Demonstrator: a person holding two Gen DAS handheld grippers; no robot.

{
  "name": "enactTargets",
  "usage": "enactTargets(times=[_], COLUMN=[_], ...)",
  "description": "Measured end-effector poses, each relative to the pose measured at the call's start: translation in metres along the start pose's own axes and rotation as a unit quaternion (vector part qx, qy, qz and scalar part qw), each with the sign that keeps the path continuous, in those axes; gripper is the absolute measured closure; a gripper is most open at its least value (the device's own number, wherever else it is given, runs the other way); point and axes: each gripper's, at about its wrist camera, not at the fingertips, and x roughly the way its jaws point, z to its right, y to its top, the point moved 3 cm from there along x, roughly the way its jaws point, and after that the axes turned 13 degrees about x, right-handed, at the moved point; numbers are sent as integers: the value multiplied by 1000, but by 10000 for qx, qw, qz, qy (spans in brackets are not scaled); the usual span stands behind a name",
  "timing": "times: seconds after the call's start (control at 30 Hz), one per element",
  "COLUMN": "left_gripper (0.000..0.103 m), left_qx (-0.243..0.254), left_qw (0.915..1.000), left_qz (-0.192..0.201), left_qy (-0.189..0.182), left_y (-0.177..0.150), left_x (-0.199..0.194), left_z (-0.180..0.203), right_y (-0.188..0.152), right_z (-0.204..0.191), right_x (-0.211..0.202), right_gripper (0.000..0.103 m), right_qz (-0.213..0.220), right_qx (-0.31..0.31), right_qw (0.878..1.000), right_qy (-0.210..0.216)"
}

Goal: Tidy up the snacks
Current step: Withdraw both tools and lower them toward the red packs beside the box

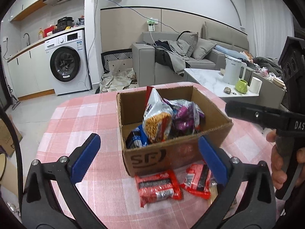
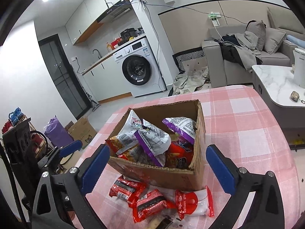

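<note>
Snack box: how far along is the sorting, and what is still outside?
Done: the cardboard box already holds several packets, among them a noodle bag and purple bags.
In hand: nothing; the left tool and right tool are both open and empty.
Left: two red packets and a red-and-white packet still lie on the checked tablecloth in front of the box.

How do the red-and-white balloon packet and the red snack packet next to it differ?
The balloon packet has a clear or white half and a big red circle; the red snack packet is red all over with a dark band. The balloon packet lies nearest the cardboard box's right corner; the snack packet lies further left. Both lie flat on the pink checked tablecloth, outside the box.
</note>
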Motion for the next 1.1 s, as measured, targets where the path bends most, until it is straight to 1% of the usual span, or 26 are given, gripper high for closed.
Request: enactTargets(times=[0.17, 0.3, 0.53, 0.8, 1.1], left_gripper=[1, 1, 1, 1, 1], left_qx=[0, -55, -128, -177, -180], left_qw=[10000, 10000, 9997, 9989, 9979], left_qz=[-14, -52, -196, -436, -622], left_qy=[12, -38, -38, -27, -57], left_y=[-13, -23, -38, -48, -57], left_x=[-16, -26, -31, -18, -1], left_z=[5, 8, 3, 3, 4], right_y=[-10, -19, -34, -50, -52], right_z=[5, 9, 14, 15, 32], right_x=[-8, -13, -20, -16, -4], right_gripper=[0, 0, 0, 0, 0], right_qz=[-73, -133, -218, -439, -630], right_qx=[34, -9, -195, -469, -330], right_qw=[10000, 9999, 9989, 9964, 9941], right_qy=[28, -74, -357, -546, -824])
